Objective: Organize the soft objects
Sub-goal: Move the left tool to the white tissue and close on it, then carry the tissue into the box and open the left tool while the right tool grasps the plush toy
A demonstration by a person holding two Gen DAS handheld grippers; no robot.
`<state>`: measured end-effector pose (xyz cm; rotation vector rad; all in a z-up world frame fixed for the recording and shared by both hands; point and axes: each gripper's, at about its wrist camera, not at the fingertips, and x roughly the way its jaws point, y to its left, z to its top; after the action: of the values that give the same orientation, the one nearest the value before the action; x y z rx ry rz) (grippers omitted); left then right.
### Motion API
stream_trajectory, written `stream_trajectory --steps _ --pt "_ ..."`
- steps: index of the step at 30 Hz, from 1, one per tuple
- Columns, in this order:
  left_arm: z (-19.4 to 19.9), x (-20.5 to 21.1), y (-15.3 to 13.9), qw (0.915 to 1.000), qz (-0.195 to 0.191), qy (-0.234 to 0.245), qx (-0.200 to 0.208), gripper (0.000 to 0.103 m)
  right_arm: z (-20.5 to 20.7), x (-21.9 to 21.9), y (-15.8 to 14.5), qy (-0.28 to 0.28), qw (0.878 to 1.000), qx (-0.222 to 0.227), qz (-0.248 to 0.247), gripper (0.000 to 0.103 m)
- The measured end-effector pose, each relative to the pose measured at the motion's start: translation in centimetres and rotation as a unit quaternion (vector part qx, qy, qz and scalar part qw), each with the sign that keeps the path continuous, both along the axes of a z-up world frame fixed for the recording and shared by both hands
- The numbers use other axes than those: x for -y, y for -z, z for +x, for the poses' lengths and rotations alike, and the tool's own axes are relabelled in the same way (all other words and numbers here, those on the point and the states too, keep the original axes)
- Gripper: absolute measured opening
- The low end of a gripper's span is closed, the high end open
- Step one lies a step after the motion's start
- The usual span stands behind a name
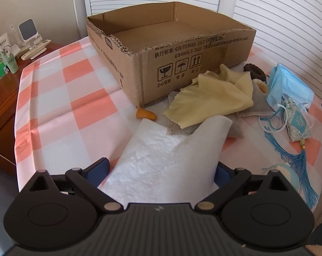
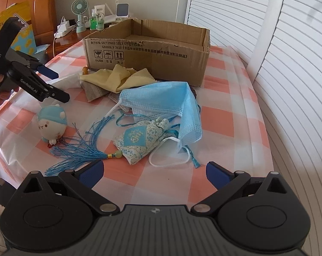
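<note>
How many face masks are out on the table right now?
1 that I can tell apart: the blue face mask lies crumpled in front of the cardboard box, draped over the embroidered sachet. White edging underneath could be a second mask; I cannot tell.

Matt corrugated cardboard box (image 1: 173,42) at upper centre; glossy checked plastic cover (image 1: 64,111) on the desk; soft yellow cloth (image 1: 214,98); crinkled white paper towel (image 1: 161,162); pleated nonwoven mask (image 2: 167,102); polished wood nightstand (image 1: 0,98) left.
</note>
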<state>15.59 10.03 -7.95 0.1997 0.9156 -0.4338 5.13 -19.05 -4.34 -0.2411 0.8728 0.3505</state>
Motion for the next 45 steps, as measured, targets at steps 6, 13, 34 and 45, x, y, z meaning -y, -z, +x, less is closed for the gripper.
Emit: stream_trajectory --steps 6,13,34,45 --pt "0.5 0.3 -0.2 0.9998 -0.006 0.019 0.002 0.070 -0.2 -1.2 -0.5 -0.020 1.000 0.012 -0.015 0.103" --pt "-0.3 -0.6 -0.8 0.9998 -0.010 0.012 0.014 0.039 -0.4 -2.2 -0.9 -0.047 0.998 0.022 -0.019 0.103" --pt "-1.3 -0.2 -1.1 0.9997 0.006 0.013 0.021 0.026 0.6 -10.0 -0.6 -0.233 0.972 0.031 0.011 0.078" --pt "-0.8 -0.3 -1.0 0.9997 0.010 0.012 0.020 0.032 1.3 -12.3 1.0 -0.255 0.967 0.009 0.016 0.053"
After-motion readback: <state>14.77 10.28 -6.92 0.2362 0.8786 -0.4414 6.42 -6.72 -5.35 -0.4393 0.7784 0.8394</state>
